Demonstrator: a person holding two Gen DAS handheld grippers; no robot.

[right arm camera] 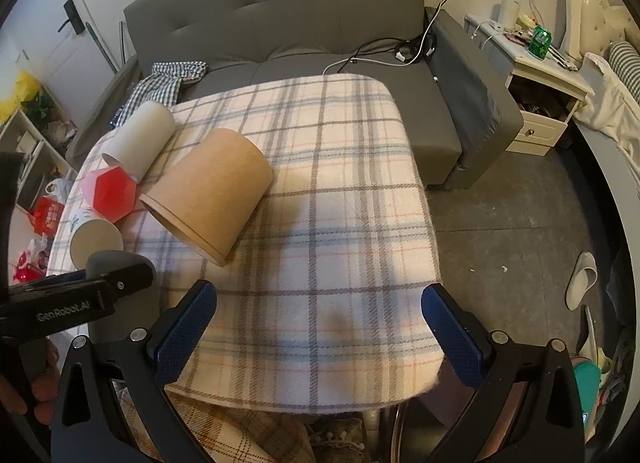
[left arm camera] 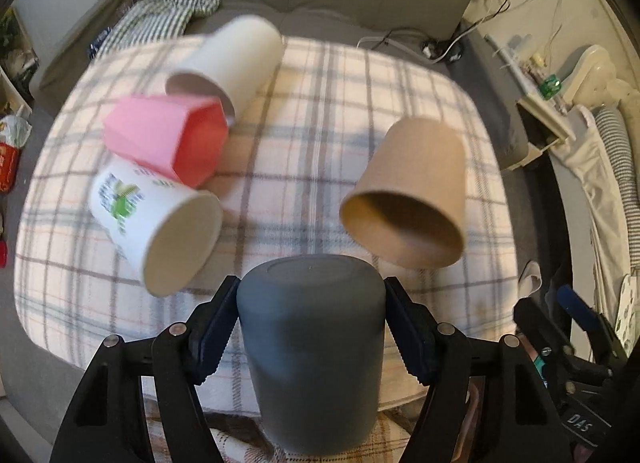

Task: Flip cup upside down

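Holding a grey cup above a plaid-covered table

Covering the table, a plaid cloth (right arm camera: 320,191) fronts a grey sofa (right arm camera: 280,19). The left gripper (left arm camera: 311,327) clamps the grey cup (left arm camera: 312,347), its closed base pointing forward, long axis along the fingers. The right gripper (right arm camera: 320,327) gapes wide, empty.

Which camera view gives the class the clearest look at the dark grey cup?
The left wrist view: the dark grey cup sits large and central, clamped between the left tongs. The right wrist view catches only a sliver of it behind those tongs.
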